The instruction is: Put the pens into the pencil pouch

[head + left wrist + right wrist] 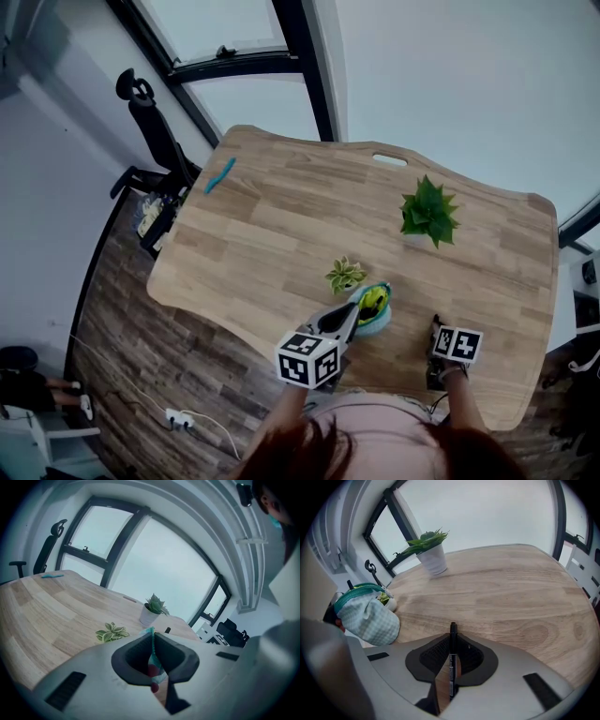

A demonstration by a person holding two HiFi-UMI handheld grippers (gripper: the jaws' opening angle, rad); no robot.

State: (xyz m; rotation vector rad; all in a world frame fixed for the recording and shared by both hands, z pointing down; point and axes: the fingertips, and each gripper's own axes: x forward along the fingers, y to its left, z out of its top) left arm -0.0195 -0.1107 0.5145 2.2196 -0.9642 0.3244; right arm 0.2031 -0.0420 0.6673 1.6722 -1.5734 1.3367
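A pale teal checked pencil pouch (376, 317) stands open on the wooden table (281, 234) near its front edge, with yellow-green items inside. My left gripper (349, 321) is shut on the pouch's zipper rim; the teal zipper edge (152, 641) runs between its jaws. To the pouch's right, my right gripper (437, 361) points steeply down at the tabletop. Its jaws are shut on a black pen (453, 656), which stands along the jaw line with its tip poking out. The pouch (368, 616) lies left of that gripper (452, 667), apart from the pen.
A potted spiky green plant (429, 214) stands at the back right and a small variegated succulent (346, 275) just behind the pouch. A teal stick-like object (220, 175) lies at the table's far left corner. A black office chair (155, 131) stands beyond it.
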